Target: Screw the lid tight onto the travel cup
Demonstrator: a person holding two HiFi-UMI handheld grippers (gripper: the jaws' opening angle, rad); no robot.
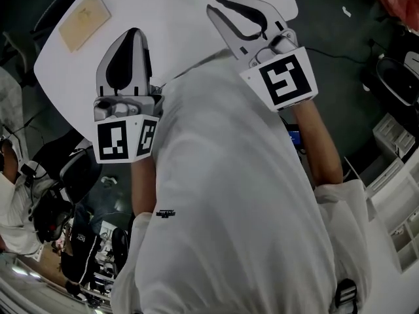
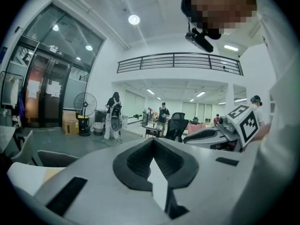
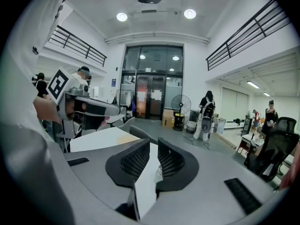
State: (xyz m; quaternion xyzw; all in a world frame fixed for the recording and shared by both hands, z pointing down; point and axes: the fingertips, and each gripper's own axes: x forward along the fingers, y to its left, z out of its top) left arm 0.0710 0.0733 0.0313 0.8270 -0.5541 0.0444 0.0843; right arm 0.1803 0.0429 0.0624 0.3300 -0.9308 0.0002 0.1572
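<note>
Jaws of left gripper (image 2: 153, 140) pressed together, empty; right gripper (image 3: 153, 143) jaws narrowly apart, nothing between.

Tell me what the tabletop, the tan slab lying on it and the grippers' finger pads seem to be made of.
Tabletop: smooth matt white, no grain; probably laminate or painted board.
Tan slab: flat, pale brown, faintly mottled; wood or cardboard, I cannot tell which.
Finger pads: black, matt, with a fine moulded grid; probably rubber or soft plastic.

No readable text, shirt print (image 1: 165, 213) too small
</note>
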